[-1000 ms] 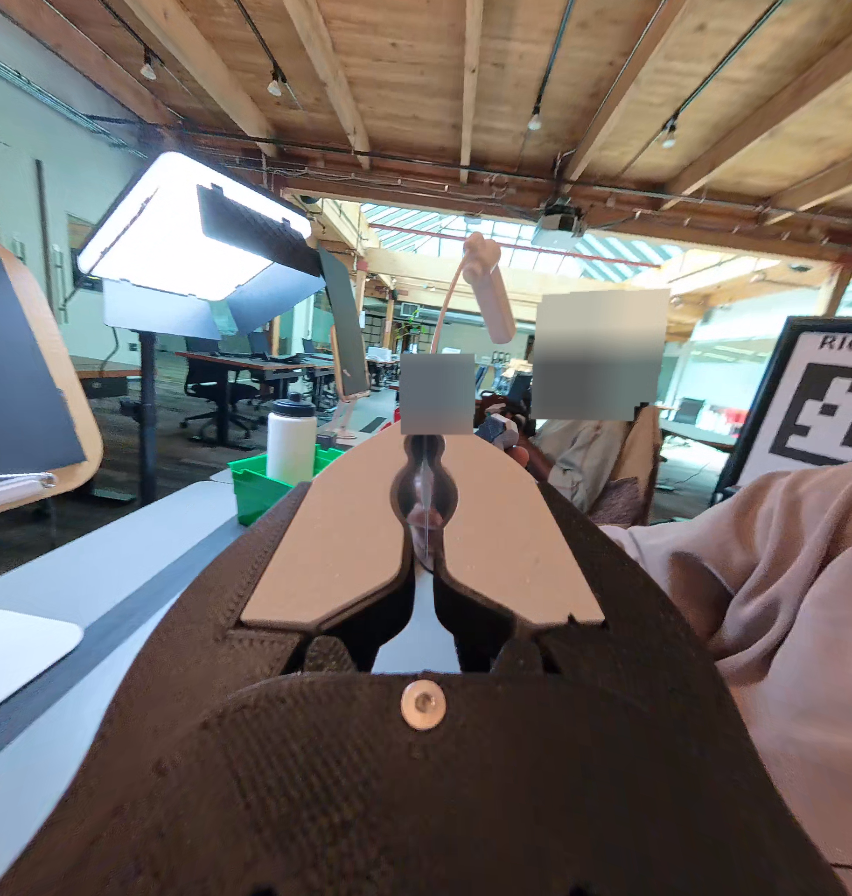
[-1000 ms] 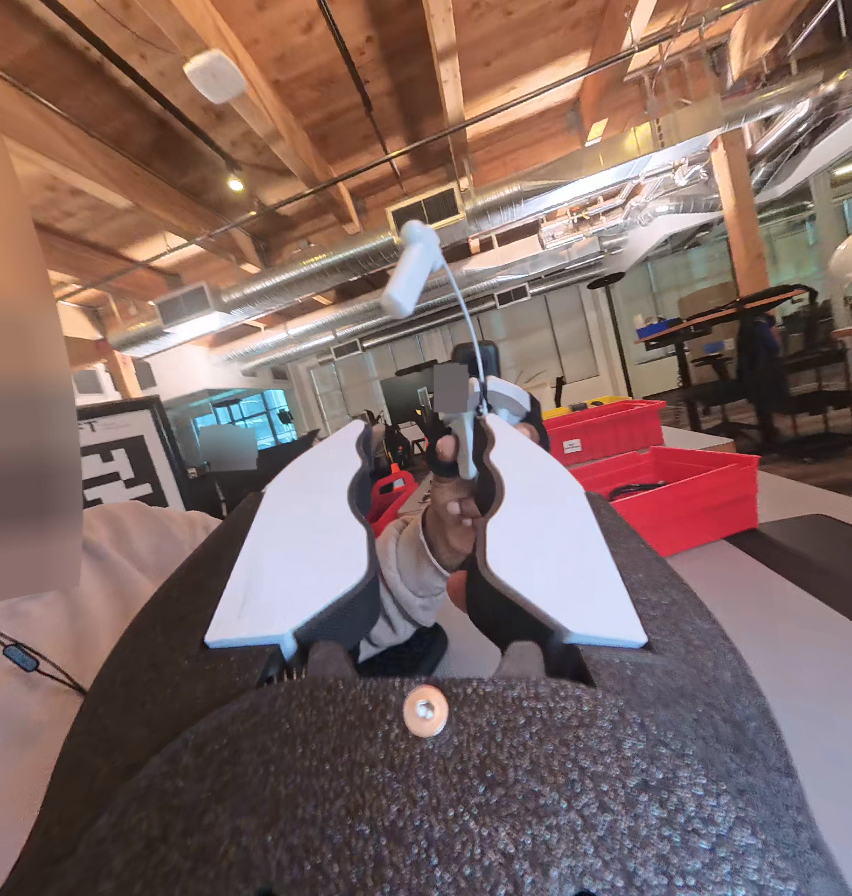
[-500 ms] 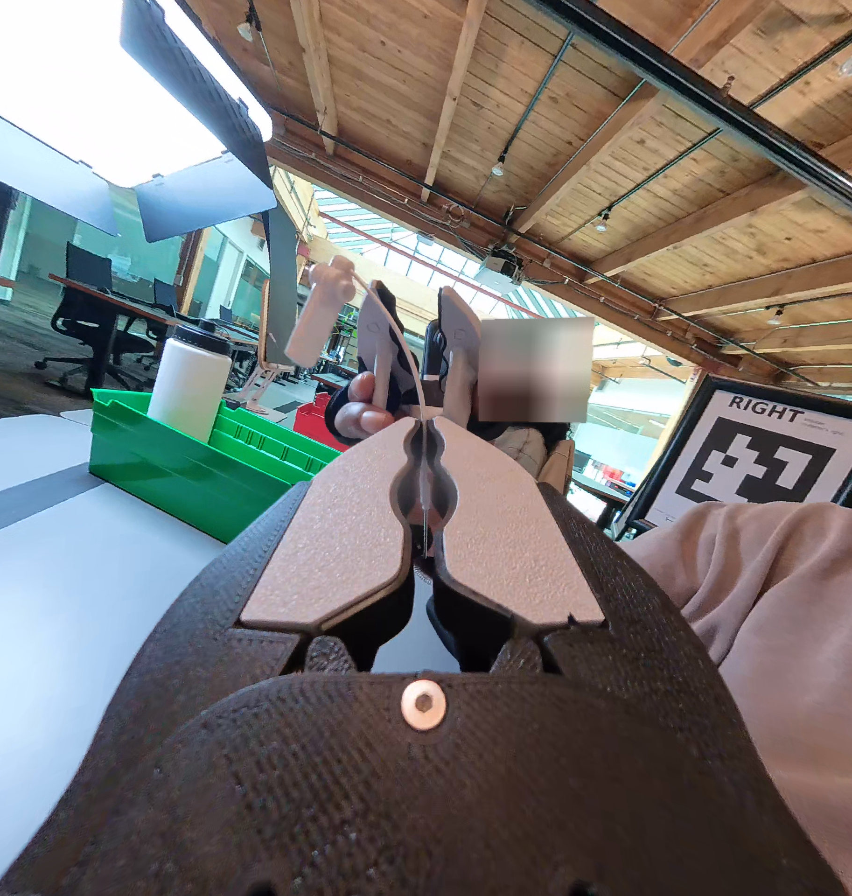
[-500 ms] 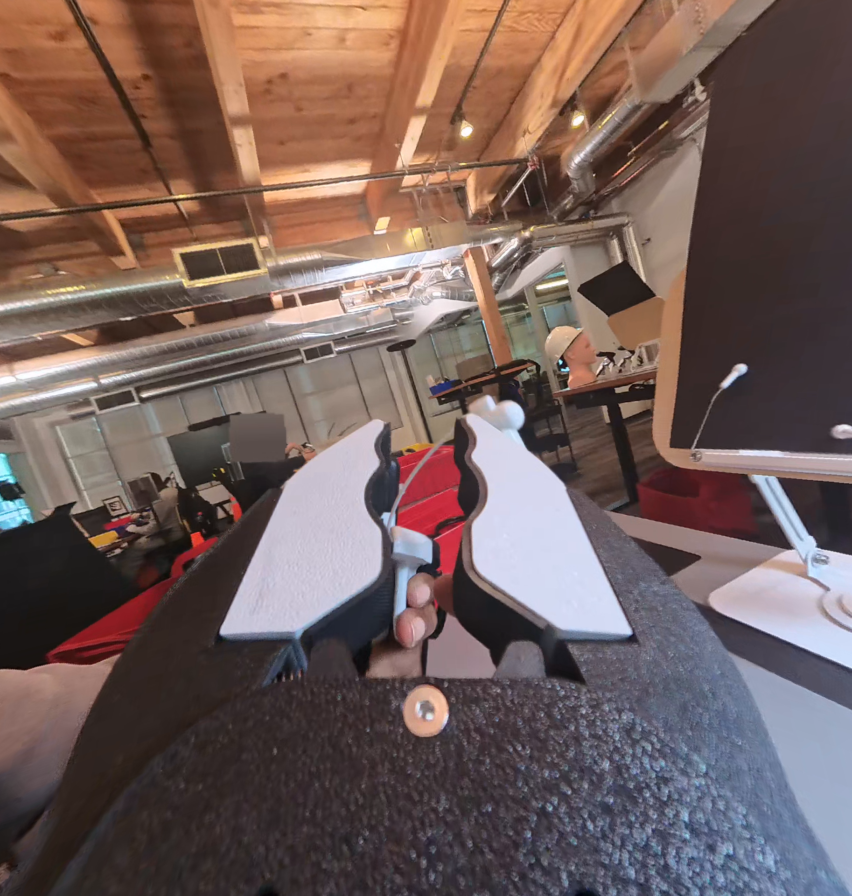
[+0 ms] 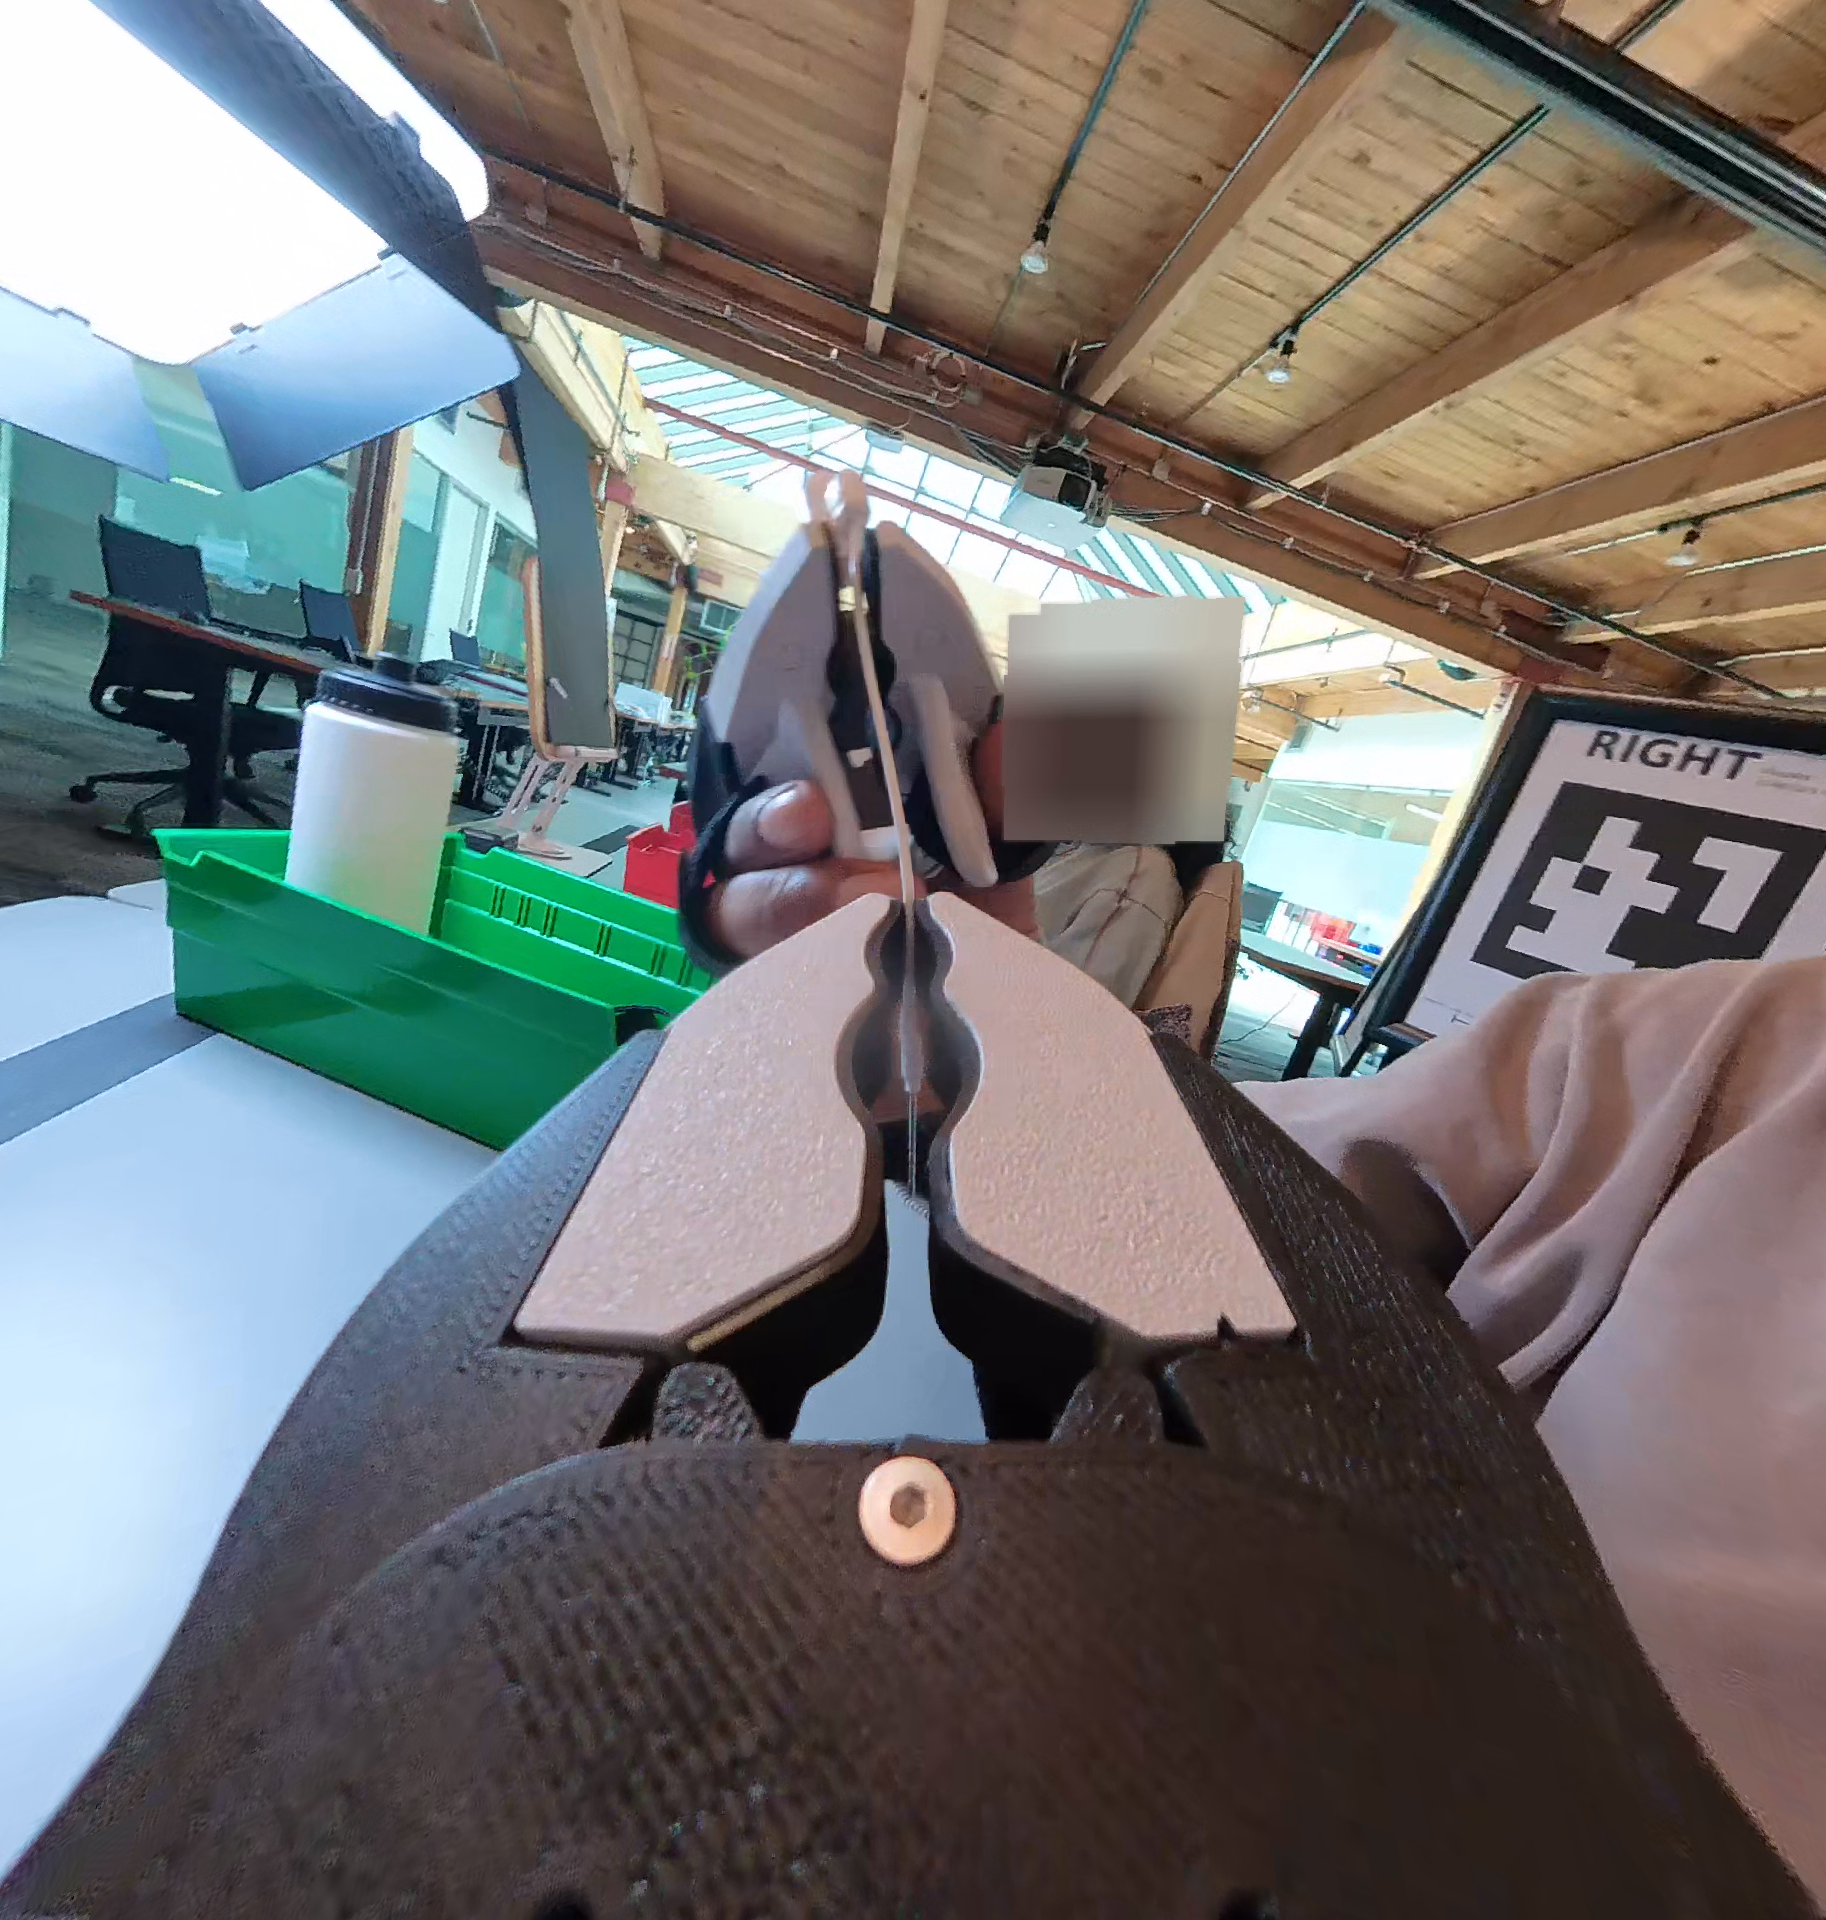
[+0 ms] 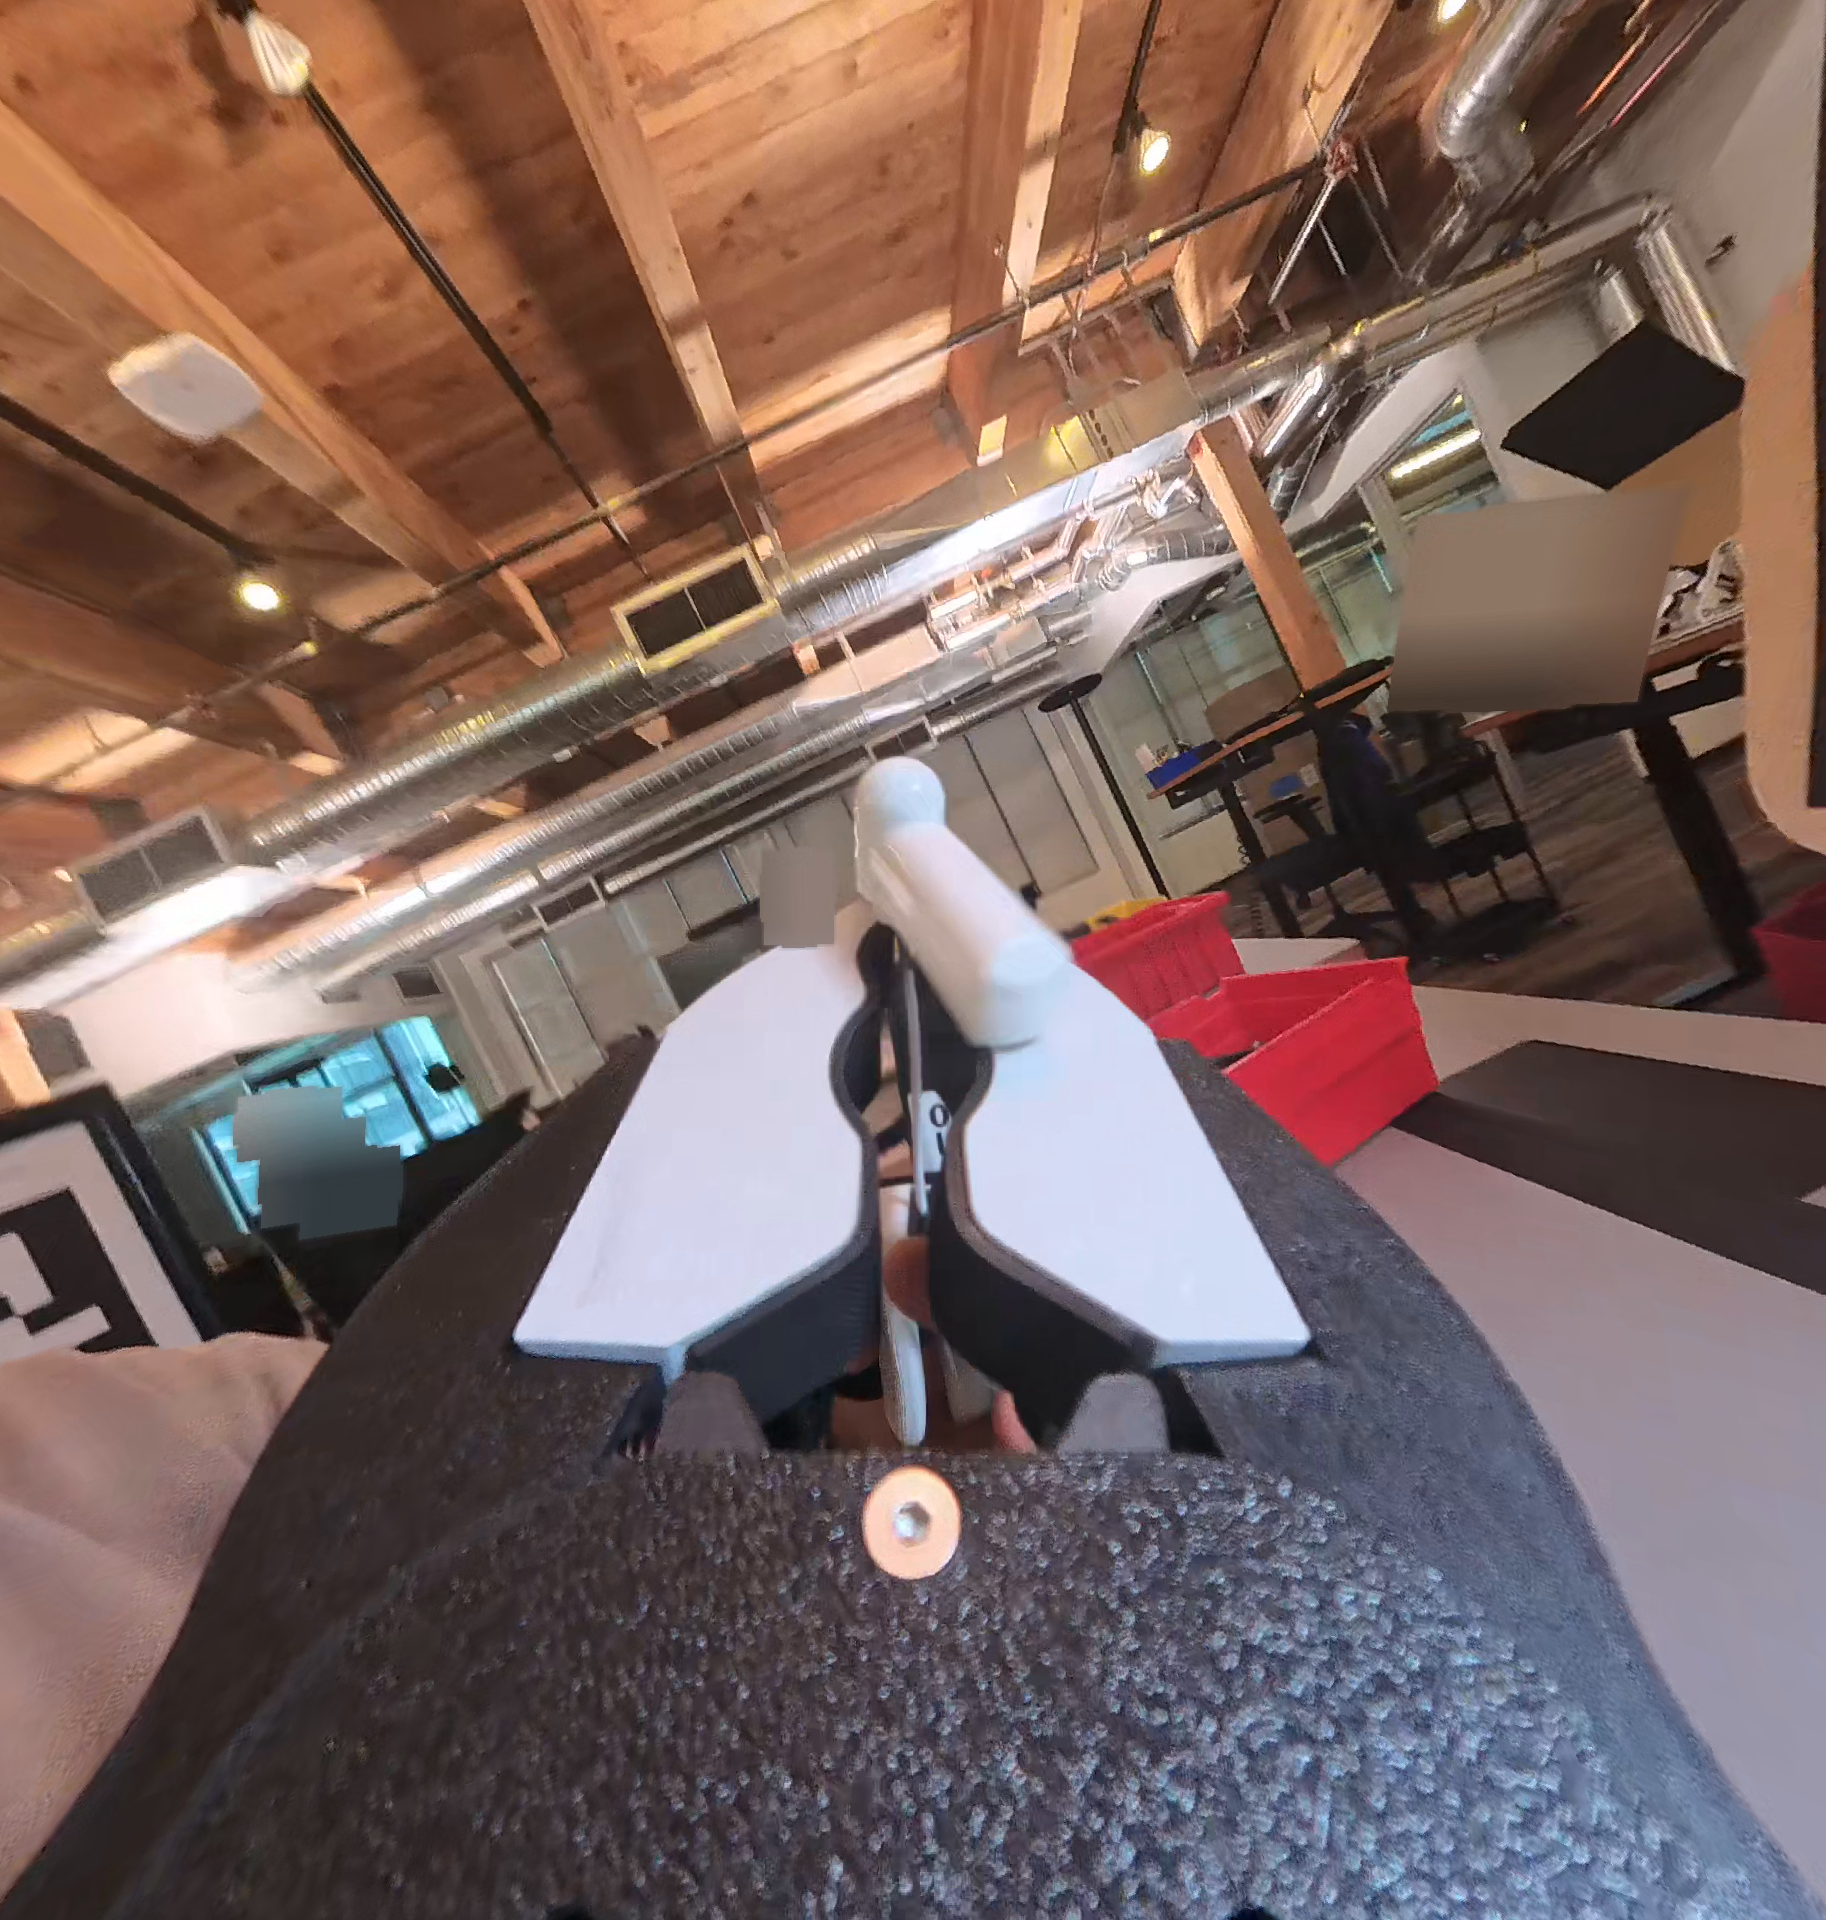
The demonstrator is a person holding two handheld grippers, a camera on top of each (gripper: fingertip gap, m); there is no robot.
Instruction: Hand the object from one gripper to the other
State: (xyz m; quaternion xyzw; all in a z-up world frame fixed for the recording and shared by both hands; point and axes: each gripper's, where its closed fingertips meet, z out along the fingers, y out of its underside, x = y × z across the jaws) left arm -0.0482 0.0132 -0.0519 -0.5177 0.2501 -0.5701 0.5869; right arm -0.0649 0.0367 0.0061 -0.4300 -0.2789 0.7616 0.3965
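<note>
Overhead, both grippers (image 5: 911, 920) (image 6: 904, 961) pinching cable (image 5: 881, 727)

Open-plan office loft: desks (image 5: 192, 634), office chairs (image 5: 150, 665), exposed ducts (image 6: 576, 717).

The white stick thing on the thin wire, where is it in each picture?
Left wrist view: the white stick pokes up above the far right tongs, upper middle.
Right wrist view: it lies large at the tips of those tongs, just above middle.
Shared landmark: the black-and-white marker board, right in the left view, lower left in the right.
</note>
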